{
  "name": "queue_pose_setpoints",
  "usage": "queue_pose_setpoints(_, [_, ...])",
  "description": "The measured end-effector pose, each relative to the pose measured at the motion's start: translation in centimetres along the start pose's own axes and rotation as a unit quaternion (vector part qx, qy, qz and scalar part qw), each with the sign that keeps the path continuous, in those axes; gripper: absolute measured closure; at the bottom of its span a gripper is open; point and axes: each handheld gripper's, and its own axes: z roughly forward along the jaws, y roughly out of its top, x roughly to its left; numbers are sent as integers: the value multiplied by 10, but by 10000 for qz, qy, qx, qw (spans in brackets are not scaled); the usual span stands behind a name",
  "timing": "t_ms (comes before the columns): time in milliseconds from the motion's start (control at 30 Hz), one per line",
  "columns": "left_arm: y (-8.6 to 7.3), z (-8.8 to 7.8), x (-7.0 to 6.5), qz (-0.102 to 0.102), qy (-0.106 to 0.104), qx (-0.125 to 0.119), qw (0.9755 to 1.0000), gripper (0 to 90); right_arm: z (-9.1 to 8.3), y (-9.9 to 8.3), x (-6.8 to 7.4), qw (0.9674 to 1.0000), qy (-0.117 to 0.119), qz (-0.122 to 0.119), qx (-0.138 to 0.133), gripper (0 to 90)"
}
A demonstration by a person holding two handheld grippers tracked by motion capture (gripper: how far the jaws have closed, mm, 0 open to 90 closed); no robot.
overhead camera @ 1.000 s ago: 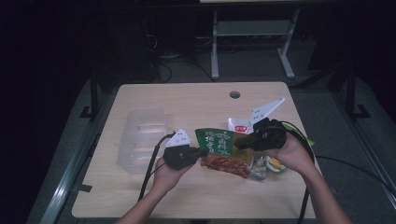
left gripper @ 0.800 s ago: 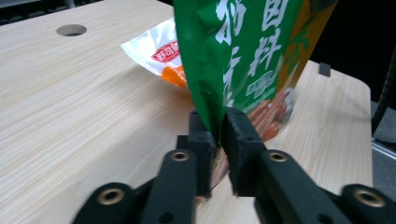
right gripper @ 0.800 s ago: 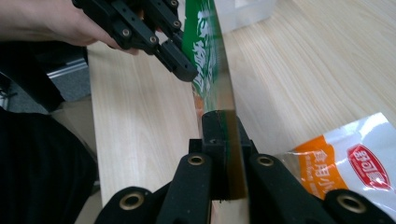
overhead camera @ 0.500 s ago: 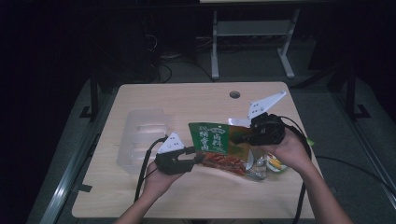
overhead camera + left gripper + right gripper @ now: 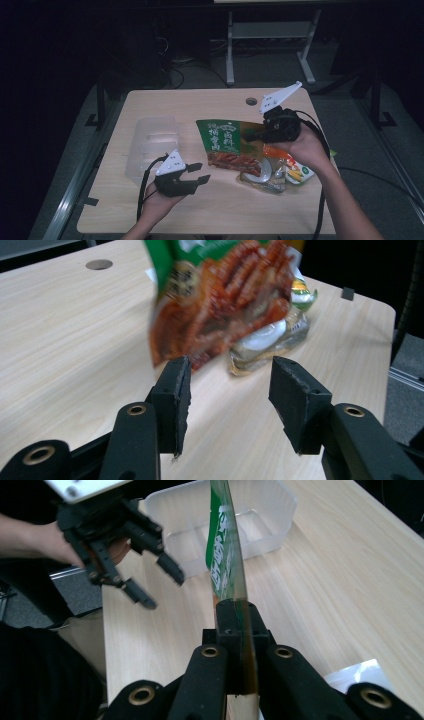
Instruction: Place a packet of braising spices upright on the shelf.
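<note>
Wooden table (image 5: 165, 105), green snack packet (image 5: 227, 145) with white Chinese lettering, right tongs (image 5: 254, 134) clamped on it

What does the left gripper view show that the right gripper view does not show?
The left gripper view looks between its own open jaws, with nothing between them, at the printed red face of the green snack bag, the clear food packet lying behind it, and a round hole in the tabletop.

The right gripper view has its own jaws shut on that bag's edge, the left gripper held in a hand, and the clear plastic tray.

Both share the bag and the wooden table.
</note>
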Motion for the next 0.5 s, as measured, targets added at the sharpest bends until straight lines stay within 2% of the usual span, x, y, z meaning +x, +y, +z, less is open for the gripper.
queue_pose_setpoints(167, [-7,-4,-3,43,-49,37,10000,495,7,12,-7,10000,87,-15,-31,900])
queue_pose_setpoints(300, [-14,-4,-4,-1,-123,54,9999,483,16,22,-14,9998,154,-82,-68,900])
queue_pose_setpoints(367, [-16,-4,-4,26,-140,64,9999,480,20,26,-15,9998,177,-26,-96,900])
queue_pose_setpoints(400, [-16,-4,-5,42,-143,70,9999,478,22,28,-17,9997,174,-105,-98,900])
queue_pose_setpoints(500, [-18,-4,-6,83,-189,78,9998,473,28,34,-22,9996,204,-130,-123,900])
